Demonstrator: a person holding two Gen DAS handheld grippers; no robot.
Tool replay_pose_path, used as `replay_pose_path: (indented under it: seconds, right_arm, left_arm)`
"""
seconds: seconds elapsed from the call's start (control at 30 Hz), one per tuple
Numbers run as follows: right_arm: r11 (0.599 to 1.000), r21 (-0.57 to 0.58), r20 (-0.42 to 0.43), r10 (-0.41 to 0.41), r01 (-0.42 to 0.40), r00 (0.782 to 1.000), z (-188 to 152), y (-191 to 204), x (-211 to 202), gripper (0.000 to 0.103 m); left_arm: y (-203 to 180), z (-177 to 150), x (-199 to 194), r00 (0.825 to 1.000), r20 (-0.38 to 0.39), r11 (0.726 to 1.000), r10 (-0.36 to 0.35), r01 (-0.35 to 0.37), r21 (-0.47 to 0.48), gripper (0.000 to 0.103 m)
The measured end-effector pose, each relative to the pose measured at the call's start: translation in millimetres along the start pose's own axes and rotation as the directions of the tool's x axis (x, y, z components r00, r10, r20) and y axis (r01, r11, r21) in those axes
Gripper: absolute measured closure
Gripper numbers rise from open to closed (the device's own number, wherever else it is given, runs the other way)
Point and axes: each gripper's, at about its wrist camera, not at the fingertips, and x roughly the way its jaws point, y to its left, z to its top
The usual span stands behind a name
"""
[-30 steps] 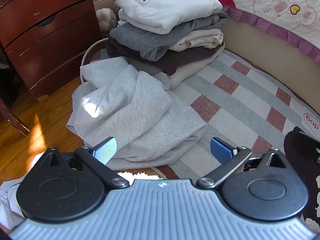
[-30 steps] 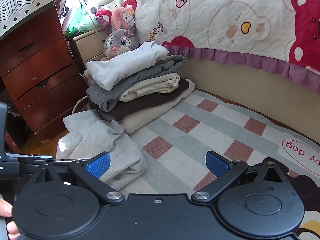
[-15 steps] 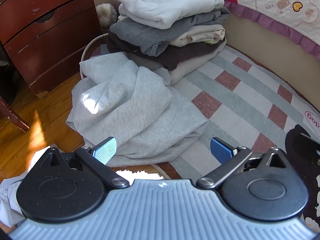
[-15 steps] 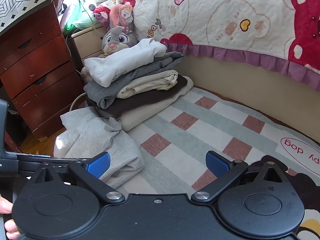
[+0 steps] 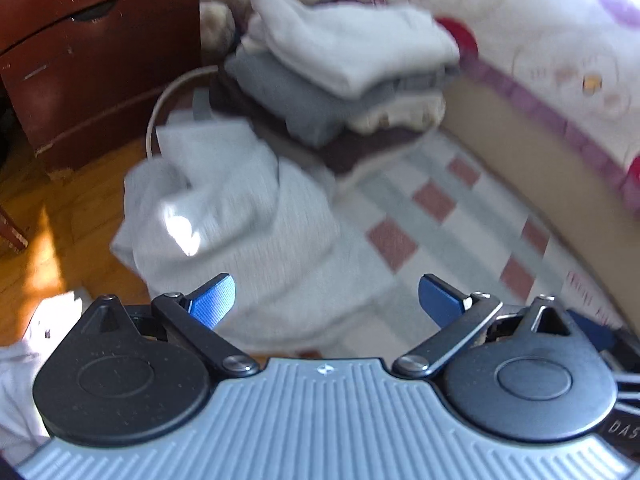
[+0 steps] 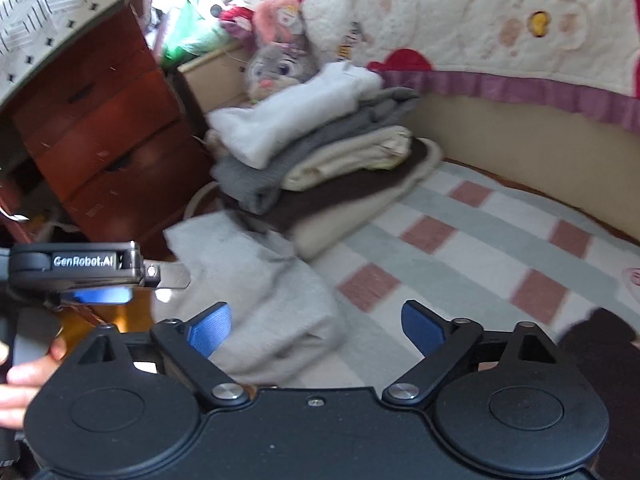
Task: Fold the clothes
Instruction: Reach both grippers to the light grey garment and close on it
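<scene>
A crumpled light grey garment lies on the edge of a checked rug. Behind it rises a stack of folded clothes, white on top, then grey, cream, dark brown and cream. My left gripper hovers open just short of the grey garment, nothing between its blue fingers. My right gripper is open too, above the garment's near right corner. The left gripper's body shows at the left of the right wrist view, held by a hand. Both views are motion-blurred.
A red-brown chest of drawers stands at the left on a wooden floor. A plush rabbit sits behind the stack. A bed with a quilted cover borders the rug at the right. White cloth lies at lower left.
Both grippers have swung and the views are now blurred. The left one pulled back a little from the grey garment; the right one moved closer and left. Both stayed open.
</scene>
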Motion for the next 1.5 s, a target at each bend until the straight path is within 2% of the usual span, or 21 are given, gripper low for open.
replay_pose_path:
  seconds: [0.13,0.23,0.27,0.37,0.43,0.53,0.6,0.7,0.77,0.87,0.93,1.0,1.07,1.1,1.13,1.17,1.23,1.27,1.3,1.4,1.5]
  right_arm:
    - [0.994,0.001,-0.029,0.111,-0.111,0.993,11,9,25,0.021]
    - [0.989,0.002,-0.083,0.148,-0.149,0.985,11,9,58,0.044]
    - [0.987,0.003,-0.101,0.16,-0.161,0.982,11,8,70,0.056]
    - [0.981,0.058,-0.15,0.192,-0.185,0.97,8,0,104,0.076]
    - [0.979,0.091,-0.159,0.196,-0.184,0.967,5,-8,117,0.076]
    - [0.972,0.143,-0.17,0.207,-0.184,0.963,-2,-20,133,0.069]
    - [0.963,0.193,-0.191,0.223,-0.186,0.956,-7,-29,144,0.039]
    - [0.957,0.255,-0.236,0.203,-0.141,0.951,-16,-41,160,0.028]
    - [0.944,0.301,-0.27,0.218,-0.133,0.938,-22,-50,173,0.024]
    - [0.897,0.416,-0.259,0.271,-0.146,0.927,-33,-62,192,0.024]
    - [0.88,0.451,-0.241,0.282,-0.151,0.929,-37,-64,204,0.024]
    - [0.861,0.485,-0.222,0.293,-0.156,0.93,-42,-66,215,0.024]
    - [0.863,0.472,-0.206,0.308,-0.181,0.929,-43,-58,224,0.024]
    - [0.865,0.462,-0.197,0.316,-0.196,0.928,-43,-54,227,0.037]
    - [0.867,0.451,-0.187,0.323,-0.211,0.928,-43,-49,230,0.05]
    - [0.864,0.443,-0.178,0.347,-0.239,0.921,-41,-43,230,0.079]
    - [0.854,0.426,-0.162,0.396,-0.298,0.904,-38,-30,229,0.085]
    - [0.848,0.417,-0.154,0.42,-0.327,0.894,-37,-24,229,0.086]
    - [0.847,0.392,-0.141,0.441,-0.359,0.886,-34,-15,222,0.087]
    - [0.832,0.337,-0.09,0.493,-0.44,0.865,-23,2,196,0.087]
    - [0.807,0.328,-0.021,0.526,-0.491,0.85,-9,3,169,0.088]
  left_arm:
    - [21,17,12,0.998,0.022,0.997,0.053,-0.054,0.048,0.036]
    - [41,19,33,0.997,0.002,0.995,0.08,-0.08,0.062,0.039]
    - [48,20,40,0.996,-0.004,0.994,0.089,-0.089,0.067,0.039]
    - [74,15,59,0.999,-0.037,0.999,0.033,-0.033,-0.016,0.039]
    - [92,11,72,0.998,-0.057,0.997,-0.011,0.006,-0.077,0.039]
    - [111,7,90,0.998,-0.056,0.992,0.0,-0.007,-0.123,0.039]
    - [121,4,99,0.999,-0.049,0.989,-0.002,-0.006,-0.147,0.038]
    - [134,1,113,1.0,-0.018,0.982,0.005,-0.008,-0.186,0.034]
    - [144,-1,123,0.997,-0.003,0.97,0.072,-0.071,-0.233,0.026]
    - [159,-2,132,0.997,-0.01,0.952,0.073,-0.073,-0.298,0.026]
    - [162,-4,133,0.999,0.007,0.952,0.044,-0.04,-0.304,0.023]
    - [163,-5,138,1.0,0.012,0.952,0.0,0.003,-0.307,0.014]
    - [162,-7,151,0.997,-0.043,0.943,-0.07,0.052,-0.328,0.014]
    - [161,-8,158,0.99,-0.075,0.937,-0.119,0.087,-0.339,0.017]
    - [159,-10,167,0.973,-0.114,0.927,-0.202,0.153,-0.342,0.041]
    - [155,-12,176,0.947,-0.157,0.914,-0.28,0.213,-0.344,0.074]
    - [150,-17,188,0.893,-0.195,0.862,-0.405,0.302,-0.409,0.093]
    - [148,-19,193,0.861,-0.208,0.829,-0.465,0.34,-0.444,0.097]
    - [142,-20,192,0.843,-0.198,0.811,-0.5,0.376,-0.448,0.097]
    - [120,-8,175,0.817,-0.146,0.789,-0.558,0.468,-0.399,0.101]
    - [103,14,151,0.803,-0.1,0.779,-0.587,0.527,-0.339,0.102]
